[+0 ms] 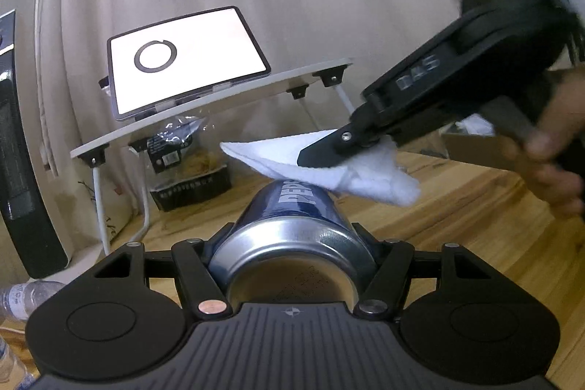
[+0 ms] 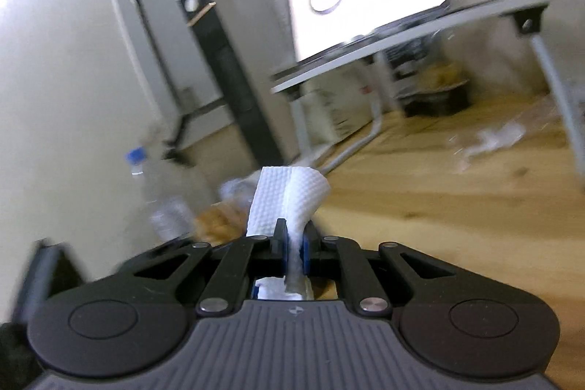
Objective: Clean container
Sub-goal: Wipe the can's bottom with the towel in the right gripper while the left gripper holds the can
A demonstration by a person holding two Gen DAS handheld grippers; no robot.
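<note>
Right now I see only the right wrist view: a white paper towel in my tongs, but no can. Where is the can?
Observer: The blue can lies level in the left tongs, which are shut on its sides, its bottom facing that camera.
Operator: Does my towel reach it?
Observer: It seems so. The paper towel in the right tongs lies over the can's far end, on its upper side.

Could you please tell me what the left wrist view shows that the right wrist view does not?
Only the left wrist view shows the blue metal drink can clamped in the left gripper. Only the right wrist view shows a clear plastic bottle with a blue cap. Both show the white paper towel pinched in the right gripper and the lit white tablet.
</note>
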